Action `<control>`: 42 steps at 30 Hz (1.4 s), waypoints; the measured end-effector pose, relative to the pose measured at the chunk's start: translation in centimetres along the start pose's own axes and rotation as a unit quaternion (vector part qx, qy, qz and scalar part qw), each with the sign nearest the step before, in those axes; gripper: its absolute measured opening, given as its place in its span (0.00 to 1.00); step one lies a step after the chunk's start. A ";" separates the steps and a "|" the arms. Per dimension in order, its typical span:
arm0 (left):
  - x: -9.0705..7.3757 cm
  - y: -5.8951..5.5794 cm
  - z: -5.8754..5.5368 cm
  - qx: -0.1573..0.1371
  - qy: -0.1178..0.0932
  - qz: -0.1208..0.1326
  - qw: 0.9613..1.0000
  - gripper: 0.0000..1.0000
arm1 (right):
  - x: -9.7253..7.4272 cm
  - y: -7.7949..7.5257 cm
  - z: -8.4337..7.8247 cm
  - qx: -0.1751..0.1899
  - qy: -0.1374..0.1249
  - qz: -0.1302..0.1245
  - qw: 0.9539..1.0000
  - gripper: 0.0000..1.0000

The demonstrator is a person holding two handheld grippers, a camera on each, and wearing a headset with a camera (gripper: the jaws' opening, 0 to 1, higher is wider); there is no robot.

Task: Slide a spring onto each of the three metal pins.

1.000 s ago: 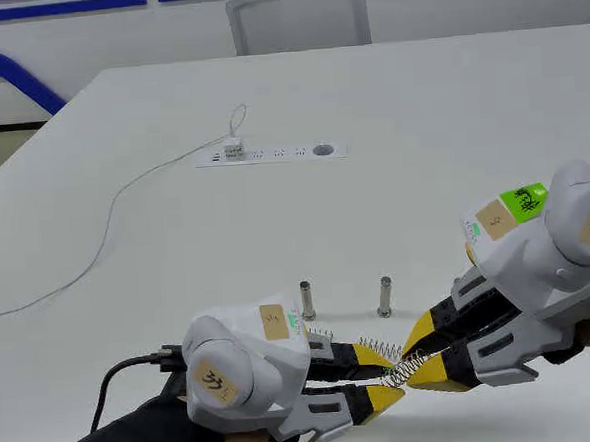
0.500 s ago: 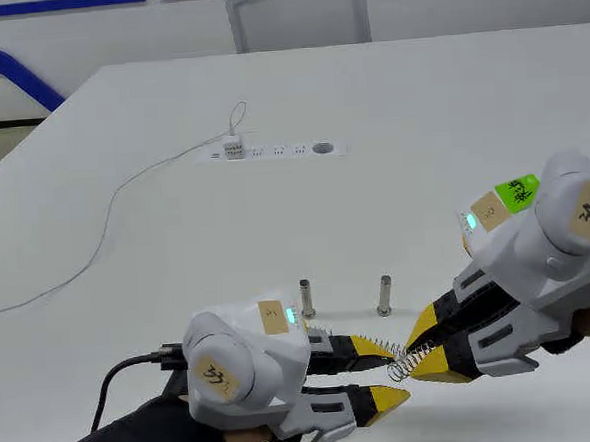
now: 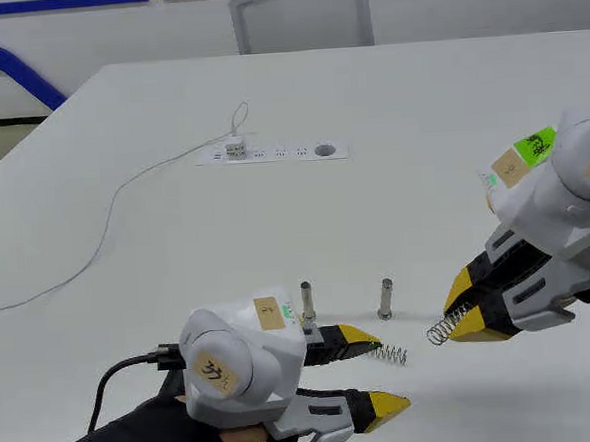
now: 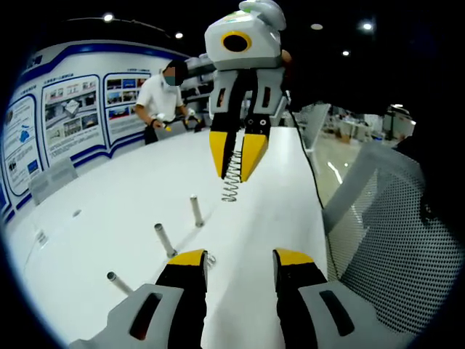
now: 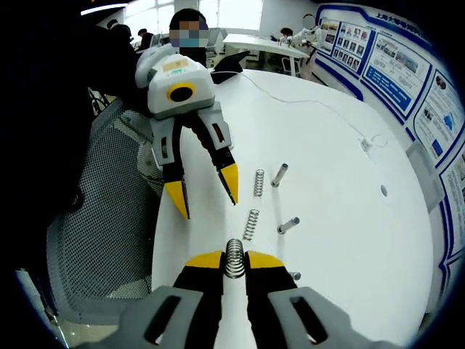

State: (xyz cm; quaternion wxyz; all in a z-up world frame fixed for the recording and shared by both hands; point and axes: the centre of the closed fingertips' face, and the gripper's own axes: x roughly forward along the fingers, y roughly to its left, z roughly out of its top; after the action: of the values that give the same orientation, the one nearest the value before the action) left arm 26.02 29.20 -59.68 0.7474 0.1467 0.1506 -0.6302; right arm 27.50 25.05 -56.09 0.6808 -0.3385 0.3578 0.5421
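Head view: right gripper (image 3: 451, 322), angled down-left, pinches a spring (image 3: 442, 328); left gripper (image 3: 391, 371) gapes empty.

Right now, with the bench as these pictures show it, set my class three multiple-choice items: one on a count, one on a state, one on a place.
1. How many metal pins stand on the table?
A) one B) three C) six

2. How are the left tongs?
A) shut tight on nothing B) shut on a pin C) open, holding nothing

3. Where is the spring that is off the table?
A) between the right tongs B) slid onto a pin C) between the left tongs

Answers:
1 B, the left gripper view shows three bare pins in a row.
2 C, their yellow tips stand well apart with nothing between them.
3 A, the right gripper view shows the coil pinched between its own tips.
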 end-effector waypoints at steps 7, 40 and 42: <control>-0.2 0.6 -0.1 -0.012 0.000 0.012 1.000 0.45 | -1.2 -2.9 -1.6 0.004 0.041 -0.016 0.999 0.12; -6.9 6.3 -0.2 -0.023 0.001 0.100 0.995 0.60 | 0.6 -7.1 -4.5 0.023 0.112 -0.002 0.993 0.12; -7.4 6.6 -0.5 -0.027 0.000 0.108 0.994 0.61 | 0.9 -7.2 -4.6 0.024 0.117 0.000 0.993 0.12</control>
State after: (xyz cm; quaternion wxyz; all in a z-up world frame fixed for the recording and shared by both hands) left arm 31.35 37.08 -56.91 0.8149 0.1420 0.1507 -0.5413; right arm 34.18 20.21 -58.69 0.6419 -0.3829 0.4485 0.4901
